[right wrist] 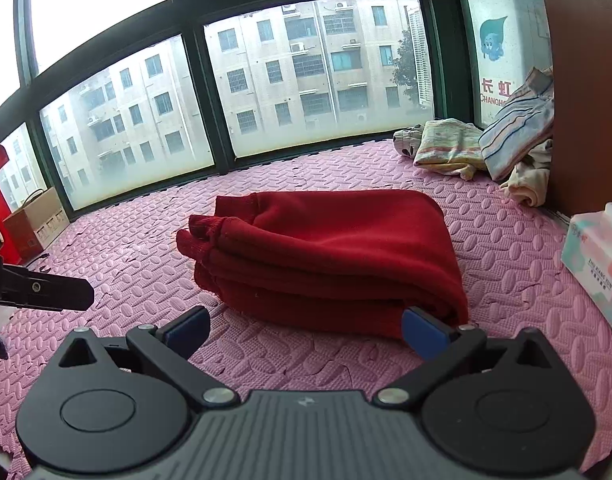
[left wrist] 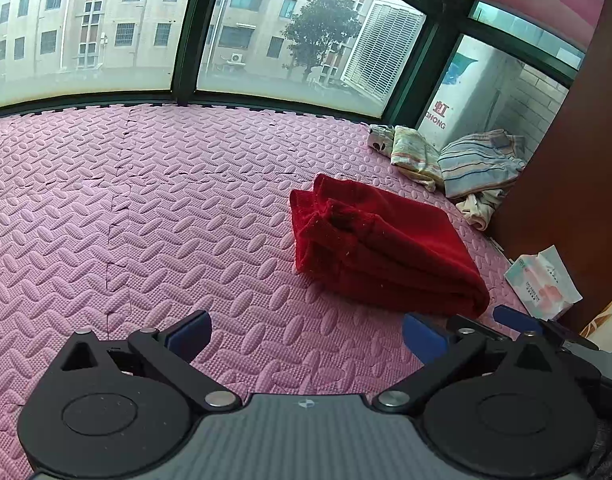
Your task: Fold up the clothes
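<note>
Left hand-held gripper (left wrist: 306, 334): both fingers spread wide, holding nothing, poised above the pink foam mat (left wrist: 166, 200). Two blue pads (left wrist: 423, 336) are visible, one per finger. Right hand-held gripper (right wrist: 306, 332): likewise spread wide and empty; its right blue pad (right wrist: 423, 332) sits just beside the near edge of the garment, though contact cannot be confirmed.

One red sweater (right wrist: 325, 256) lies folded in a thick stack on the mat, directly ahead of the right hand-held gripper and to the right of the left one. Ribbed cuffs or hem show at its left end. In the left wrist view, the tips of the right hand-held gripper appear at the near right, next to the sweater's near corner.

Far right, against a brown cabinet side (left wrist: 577, 184), lies one loose pile of other clothing: a striped piece (right wrist: 513, 132), a pale floral piece (right wrist: 449, 148), a spotted piece (right wrist: 405, 140) and a cream piece (right wrist: 529, 184), four counted. One tissue pack (right wrist: 597, 264) sits at the near right by the cabinet. One cardboard box (right wrist: 38, 220) stands at the far left. Dark-framed windows (right wrist: 210, 100) run along the far side of the mat.
</note>
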`<action>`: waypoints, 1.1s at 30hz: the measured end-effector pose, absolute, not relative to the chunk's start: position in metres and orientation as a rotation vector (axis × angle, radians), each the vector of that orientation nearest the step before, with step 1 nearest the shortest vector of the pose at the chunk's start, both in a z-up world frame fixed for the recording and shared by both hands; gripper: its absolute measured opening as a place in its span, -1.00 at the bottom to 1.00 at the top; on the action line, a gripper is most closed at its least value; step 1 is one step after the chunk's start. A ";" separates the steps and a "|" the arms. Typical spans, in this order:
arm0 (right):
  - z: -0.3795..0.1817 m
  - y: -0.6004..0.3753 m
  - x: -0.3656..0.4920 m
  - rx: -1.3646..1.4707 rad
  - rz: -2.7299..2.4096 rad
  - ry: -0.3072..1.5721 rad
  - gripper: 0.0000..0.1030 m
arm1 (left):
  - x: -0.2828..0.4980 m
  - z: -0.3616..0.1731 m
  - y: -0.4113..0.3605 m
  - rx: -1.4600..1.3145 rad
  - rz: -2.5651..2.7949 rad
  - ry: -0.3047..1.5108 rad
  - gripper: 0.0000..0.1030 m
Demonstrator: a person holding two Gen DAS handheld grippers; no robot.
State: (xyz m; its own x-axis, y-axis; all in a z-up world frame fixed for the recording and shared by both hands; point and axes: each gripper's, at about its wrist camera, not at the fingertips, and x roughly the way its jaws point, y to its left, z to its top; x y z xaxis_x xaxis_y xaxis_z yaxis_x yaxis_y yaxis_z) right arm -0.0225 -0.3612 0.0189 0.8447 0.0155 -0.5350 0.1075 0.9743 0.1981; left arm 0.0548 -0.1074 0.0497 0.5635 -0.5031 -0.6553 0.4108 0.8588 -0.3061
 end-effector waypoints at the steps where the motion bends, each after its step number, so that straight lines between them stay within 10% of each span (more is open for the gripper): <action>1: 0.019 -0.360 -0.023 0.226 -0.045 0.563 1.00 | 0.053 0.049 -0.106 -0.128 -0.536 0.808 1.00; 33: 0.018 -0.344 -0.041 0.237 -0.144 0.621 1.00 | 0.014 0.033 -0.124 0.002 -0.522 0.813 1.00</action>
State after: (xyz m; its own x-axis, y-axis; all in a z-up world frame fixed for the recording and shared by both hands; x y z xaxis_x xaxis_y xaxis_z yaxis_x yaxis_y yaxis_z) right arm -0.0411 -0.3441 0.0177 0.8042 -0.0627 -0.5910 0.2041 0.9631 0.1756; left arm 0.0141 -0.1237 0.0334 0.5684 -0.4437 -0.6928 0.4452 0.8740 -0.1946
